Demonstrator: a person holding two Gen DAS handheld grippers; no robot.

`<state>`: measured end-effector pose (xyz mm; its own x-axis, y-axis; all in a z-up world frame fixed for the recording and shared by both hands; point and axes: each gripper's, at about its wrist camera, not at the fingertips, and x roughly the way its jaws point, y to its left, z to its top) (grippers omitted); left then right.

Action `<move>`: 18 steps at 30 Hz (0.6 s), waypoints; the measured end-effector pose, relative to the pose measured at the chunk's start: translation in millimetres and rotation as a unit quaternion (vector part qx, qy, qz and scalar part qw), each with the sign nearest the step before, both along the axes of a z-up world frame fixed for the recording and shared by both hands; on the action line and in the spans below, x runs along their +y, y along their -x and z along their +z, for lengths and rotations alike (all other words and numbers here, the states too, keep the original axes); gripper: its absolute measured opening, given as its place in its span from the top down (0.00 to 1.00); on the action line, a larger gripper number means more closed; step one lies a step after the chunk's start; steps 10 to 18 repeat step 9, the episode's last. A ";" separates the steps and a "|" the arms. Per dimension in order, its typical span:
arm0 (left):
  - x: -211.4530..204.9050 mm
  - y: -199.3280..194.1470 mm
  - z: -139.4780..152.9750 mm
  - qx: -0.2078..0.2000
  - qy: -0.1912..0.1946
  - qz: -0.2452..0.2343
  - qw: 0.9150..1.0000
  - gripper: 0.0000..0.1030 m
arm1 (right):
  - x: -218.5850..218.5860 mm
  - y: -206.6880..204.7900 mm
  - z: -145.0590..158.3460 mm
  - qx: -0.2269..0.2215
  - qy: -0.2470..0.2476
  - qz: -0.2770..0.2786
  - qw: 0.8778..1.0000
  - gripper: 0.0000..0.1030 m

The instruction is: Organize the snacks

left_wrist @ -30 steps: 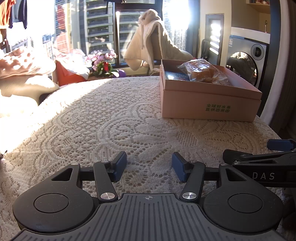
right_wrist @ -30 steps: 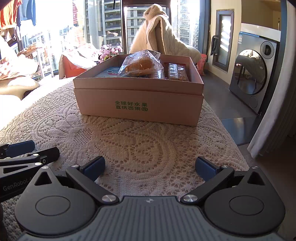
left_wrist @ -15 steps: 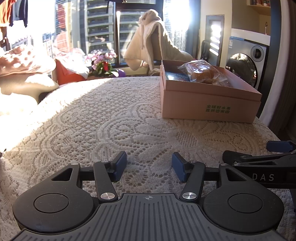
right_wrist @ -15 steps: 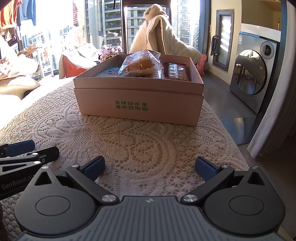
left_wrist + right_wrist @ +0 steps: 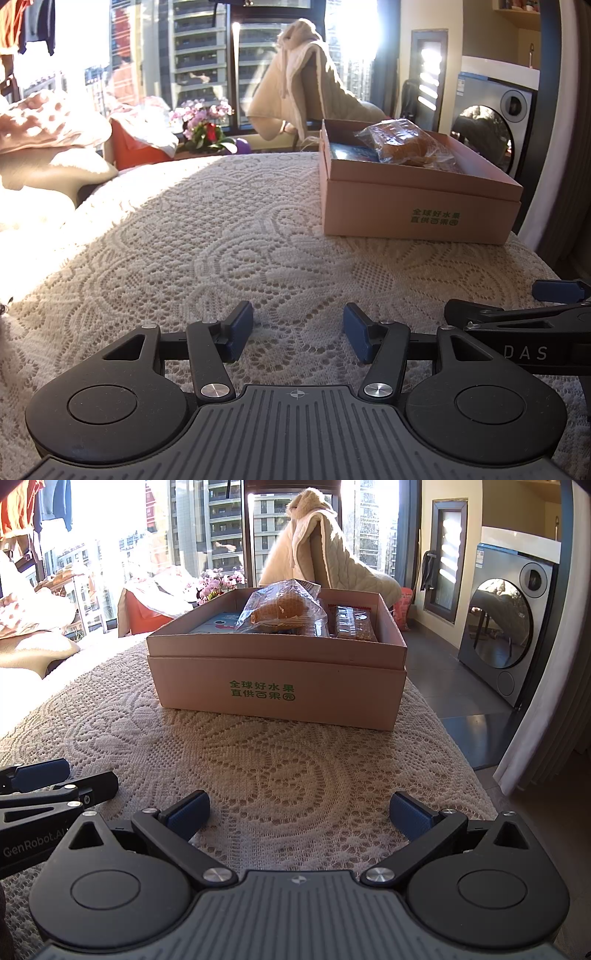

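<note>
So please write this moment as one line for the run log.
left gripper: open, empty | right gripper: open, empty | box: on tablecloth, snacks inside | bread bag: on top

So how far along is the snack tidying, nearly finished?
It looks close to done. A bagged bun, a wafer pack and a blue packet already sit inside the cardboard box. Both left tongs and right tongs are open and empty. No loose snacks show on the lace cloth.

On the lace tablecloth [image 5: 295, 768] stands a cardboard box [image 5: 280, 686] holding a bagged pastry [image 5: 280, 611], with a washing machine [image 5: 517, 627] right of it.
</note>
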<state>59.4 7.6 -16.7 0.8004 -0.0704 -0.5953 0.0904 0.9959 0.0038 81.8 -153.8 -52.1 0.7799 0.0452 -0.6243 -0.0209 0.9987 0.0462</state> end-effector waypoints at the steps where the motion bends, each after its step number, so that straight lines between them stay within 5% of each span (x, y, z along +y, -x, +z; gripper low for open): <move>1: 0.2 0.1 0.2 0.000 0.000 0.000 1.000 0.42 | 0.1 0.1 -0.1 0.000 0.000 0.000 1.000 0.00; 18: -0.6 0.3 0.5 -0.001 -0.004 0.000 1.000 0.41 | 0.1 0.0 -0.1 0.000 0.000 0.000 1.000 0.00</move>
